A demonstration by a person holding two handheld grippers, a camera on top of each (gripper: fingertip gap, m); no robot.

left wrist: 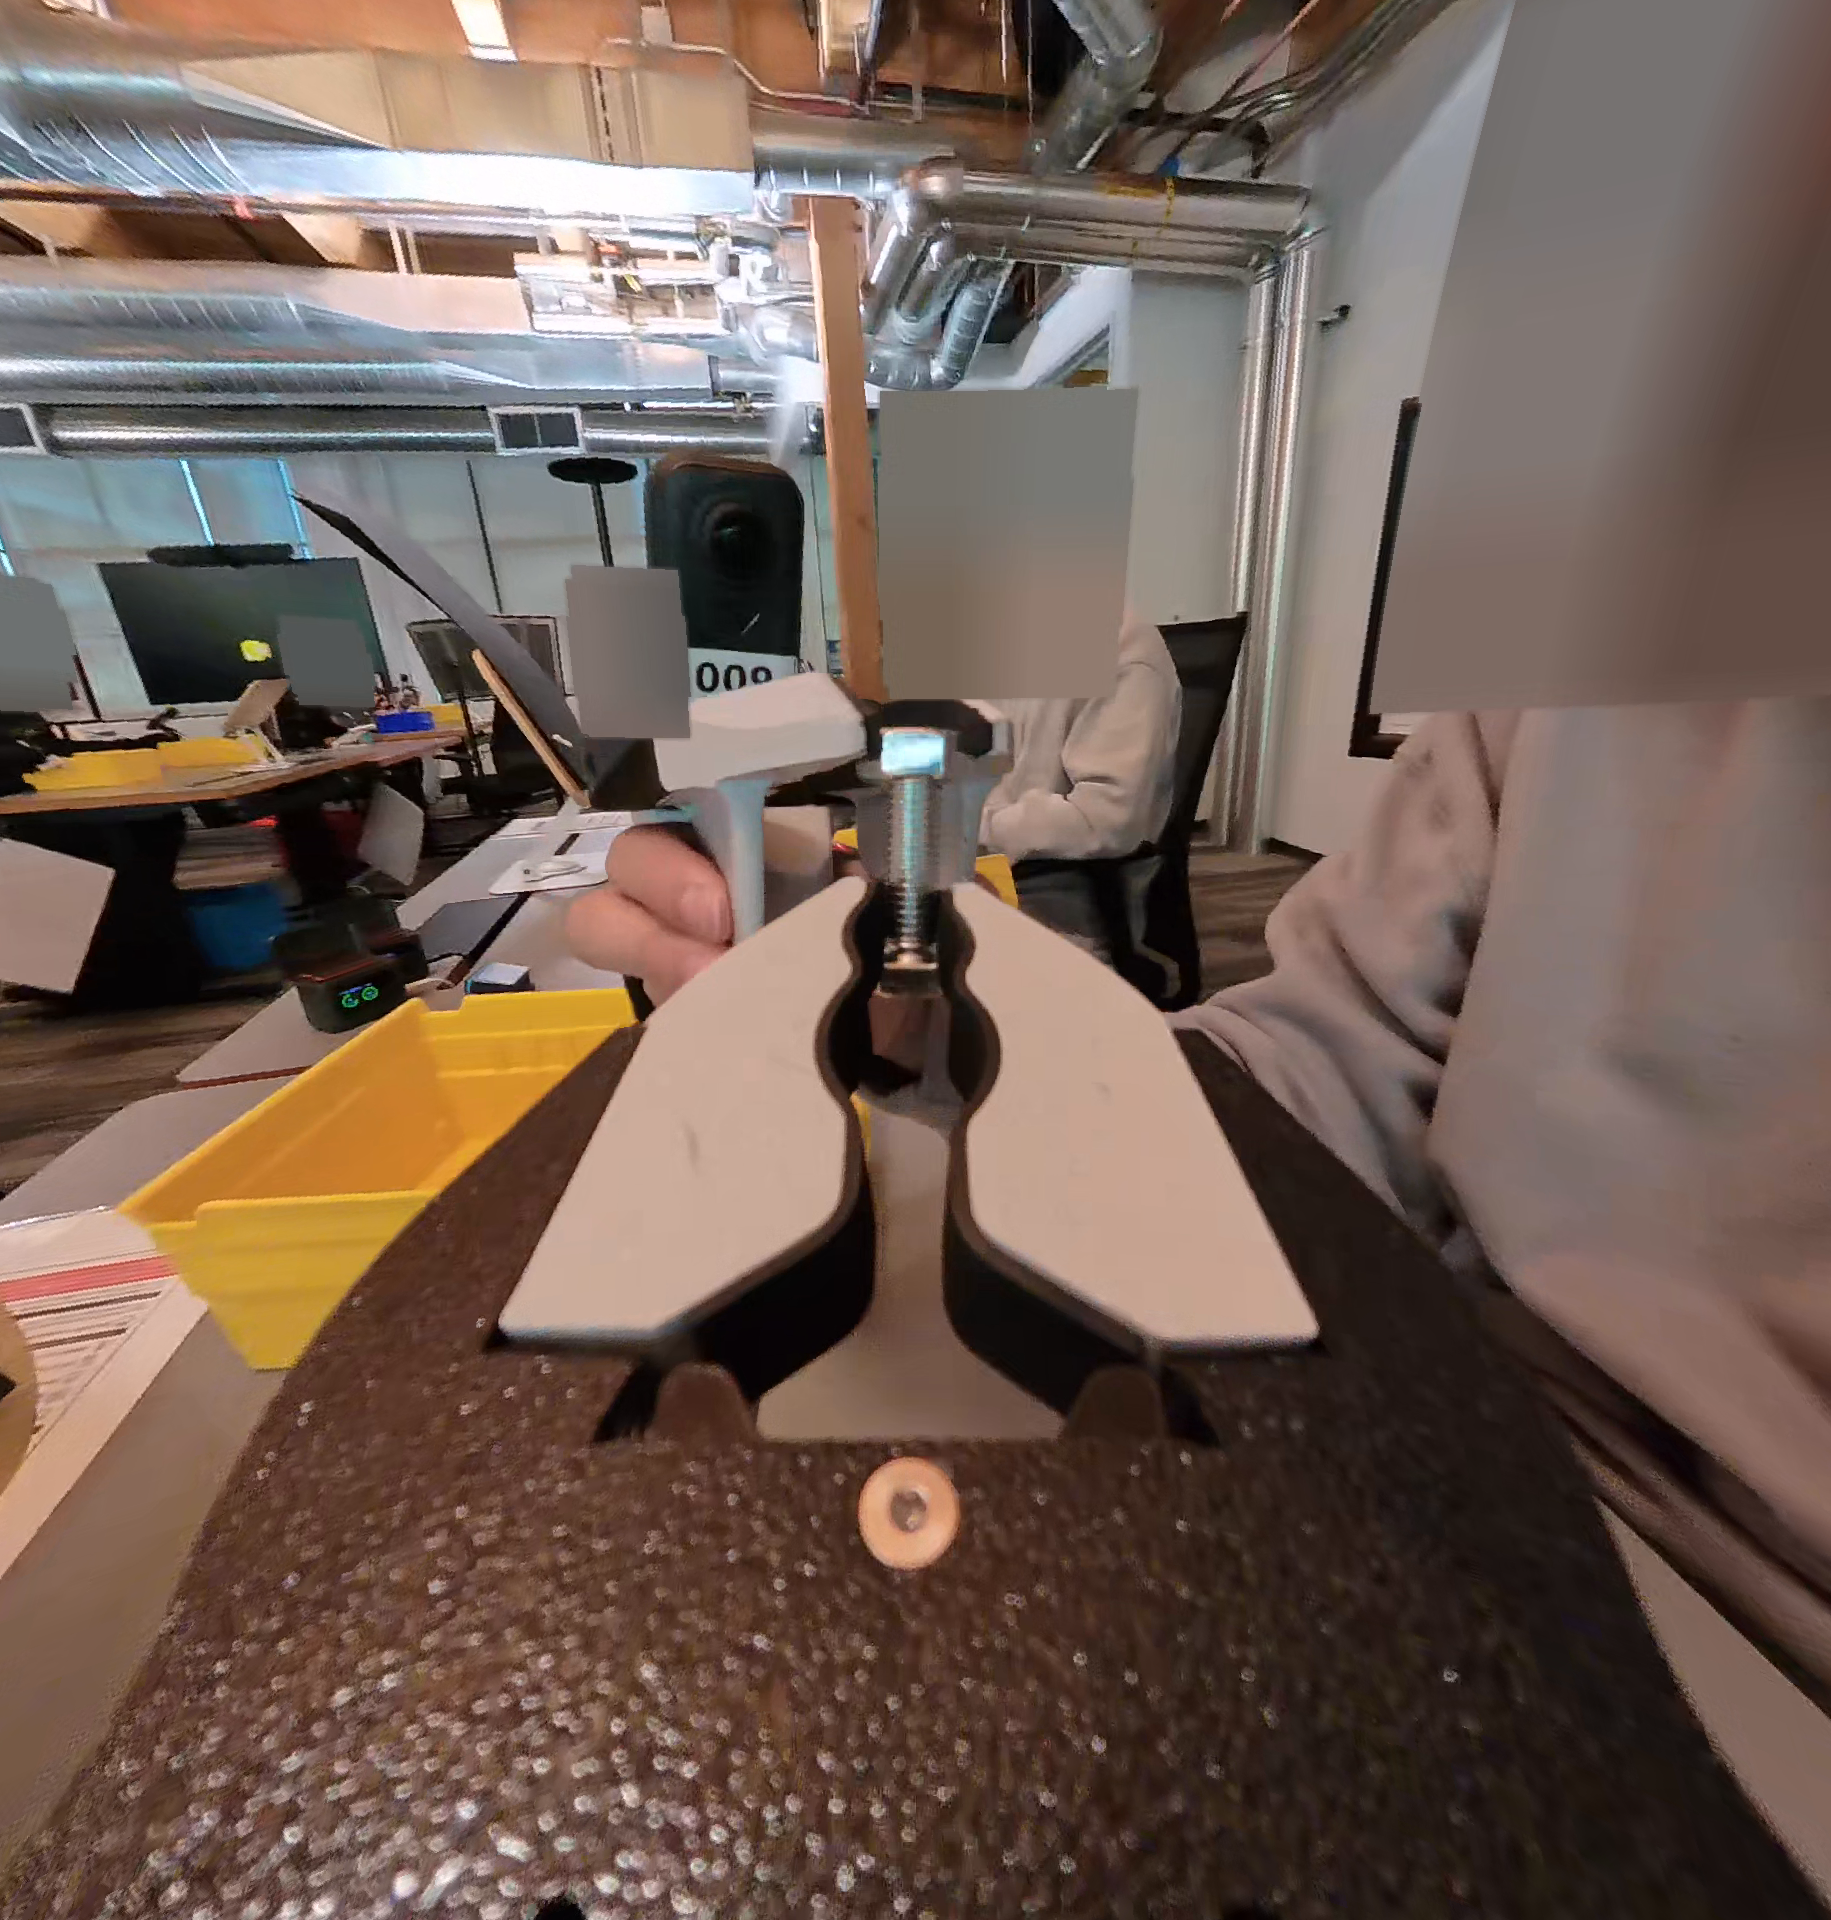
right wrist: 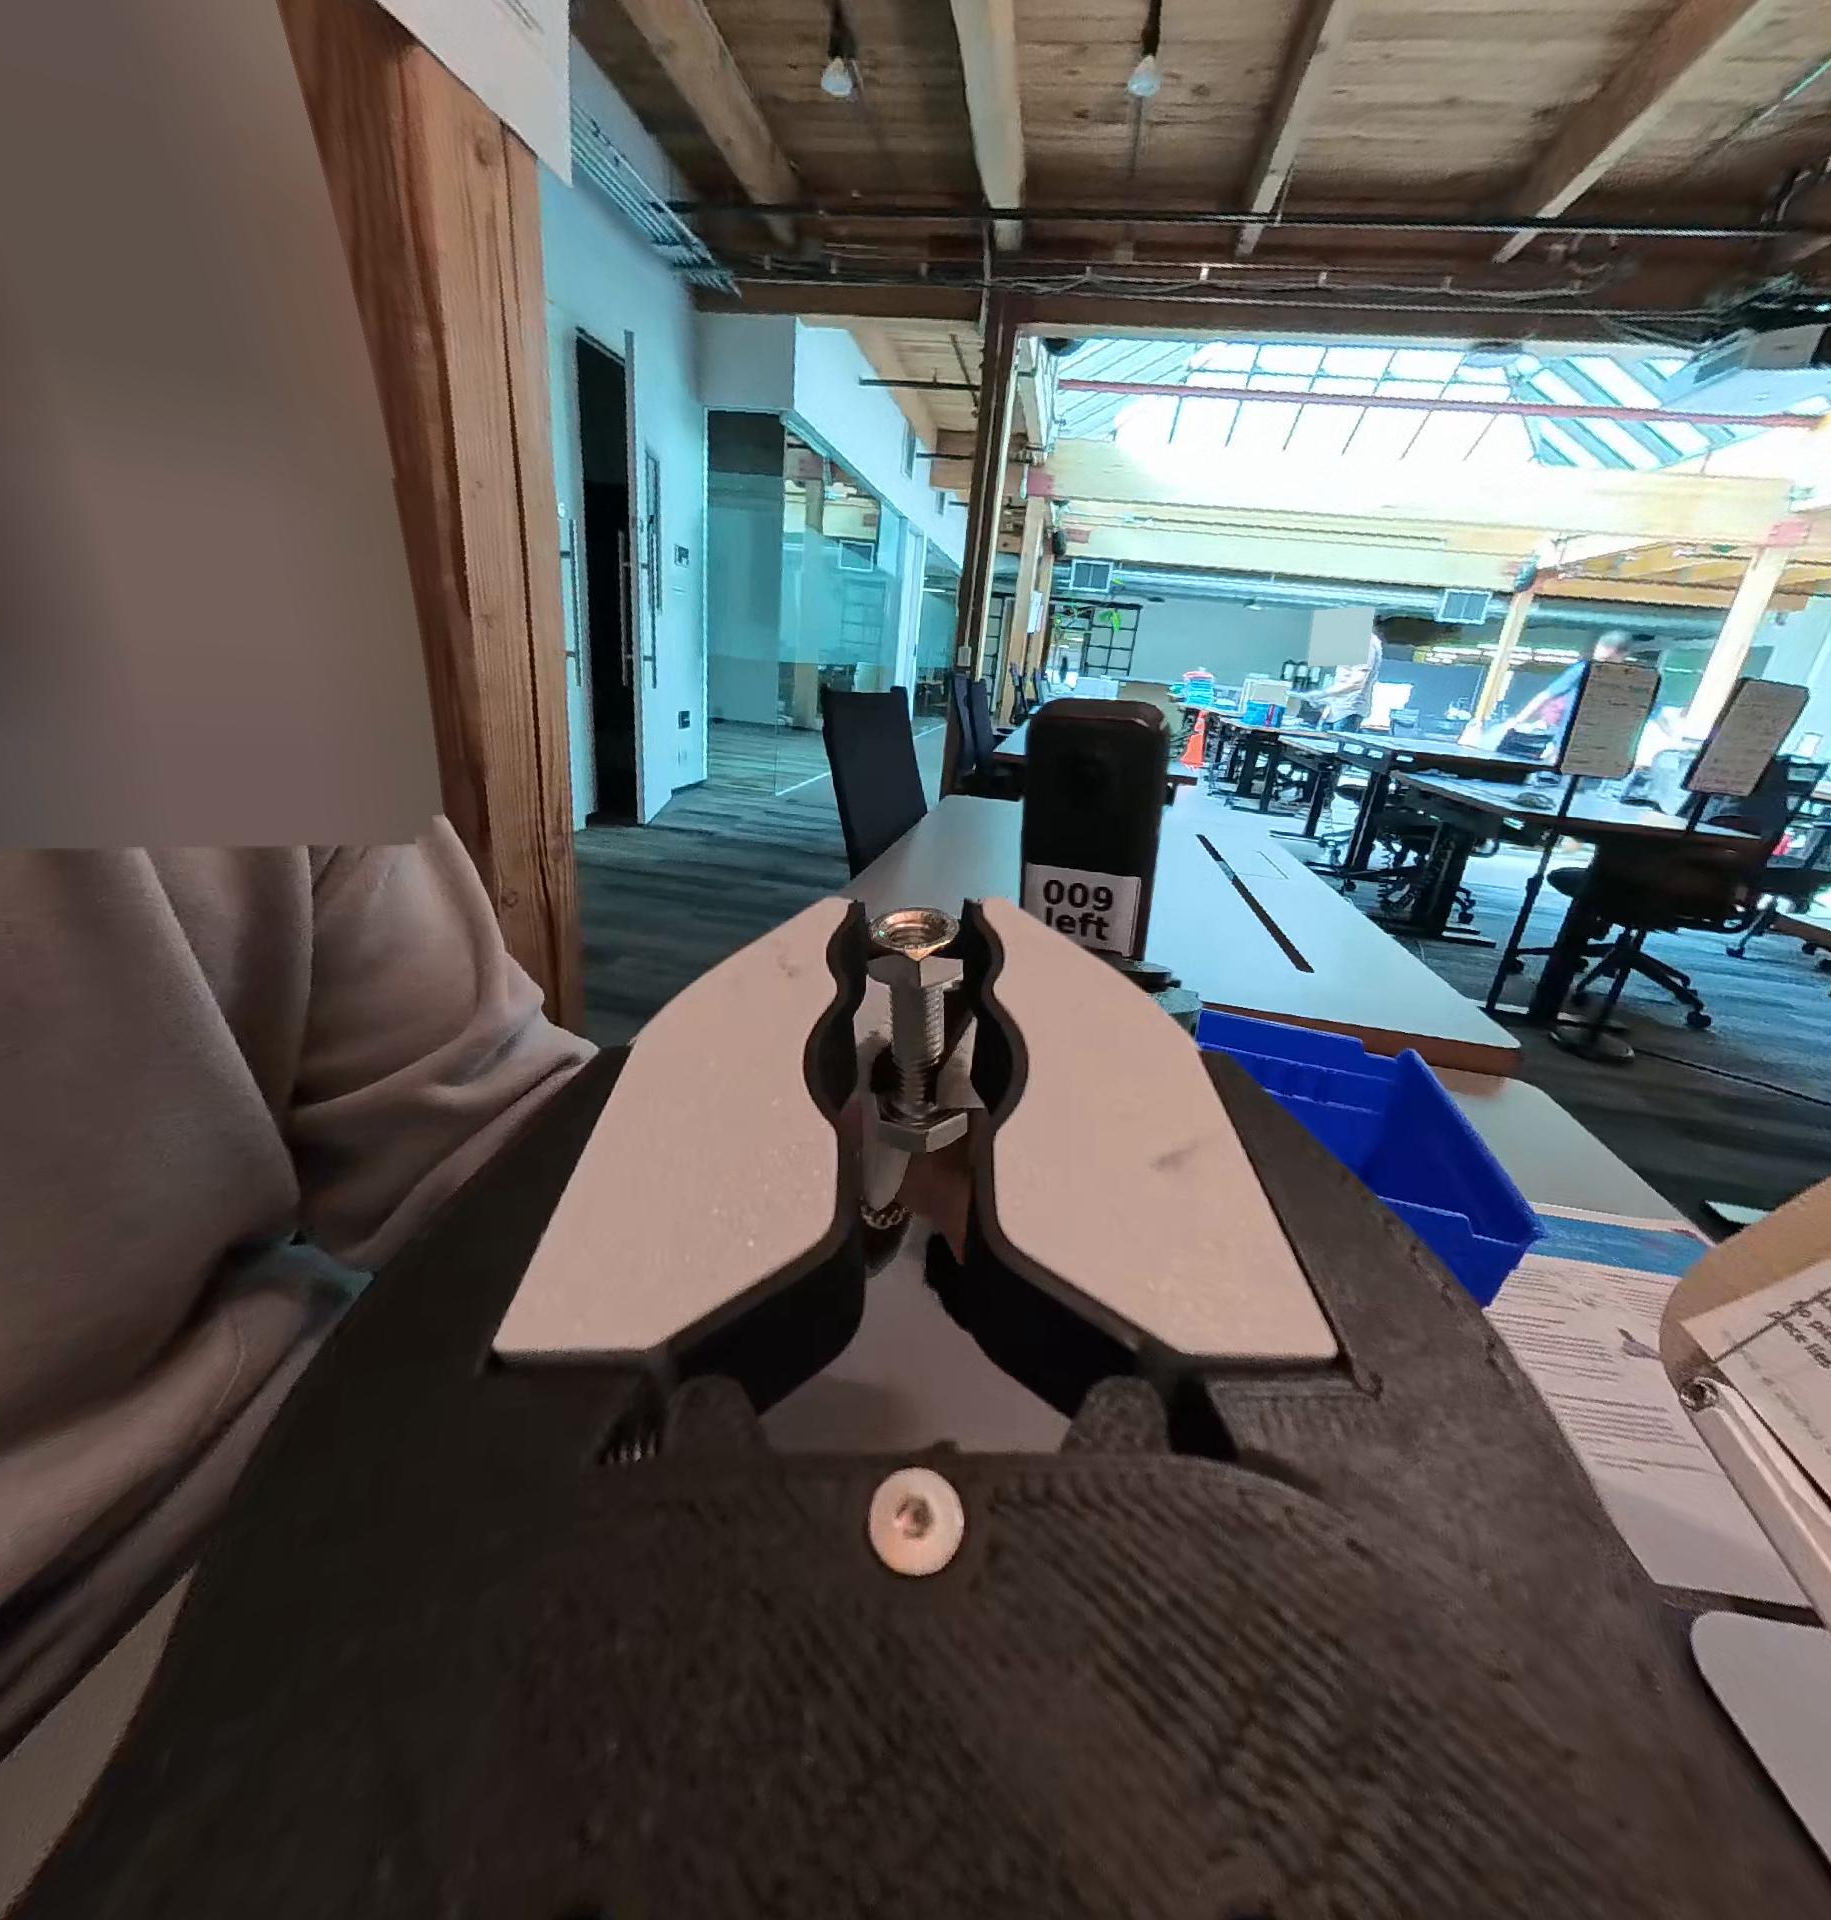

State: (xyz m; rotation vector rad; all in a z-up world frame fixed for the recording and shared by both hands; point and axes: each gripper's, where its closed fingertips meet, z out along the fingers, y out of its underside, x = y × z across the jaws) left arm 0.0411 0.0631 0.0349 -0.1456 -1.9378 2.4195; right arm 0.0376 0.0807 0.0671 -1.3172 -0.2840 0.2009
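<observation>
**Both grippers on one hex bolt**

A silver hex bolt (left wrist: 906, 831) is held in the air between the two grippers, its long axis running along both pairs of fingers. The left gripper (left wrist: 906, 935) is nearly closed, pads pressed on the threaded end by a nut (left wrist: 911, 961). The right gripper (right wrist: 913, 961), slightly wider, clamps the hexagonal head. A yellow bin (left wrist: 371, 1143) sits lower left; a blue bin (right wrist: 1389, 1132) lies right.

Each claw (left wrist: 906, 914) has pale grey finger plates on black wavy-edged fingers, one silver screw behind; grey sweatshirt sleeve (right wrist: 142, 1091).
</observation>
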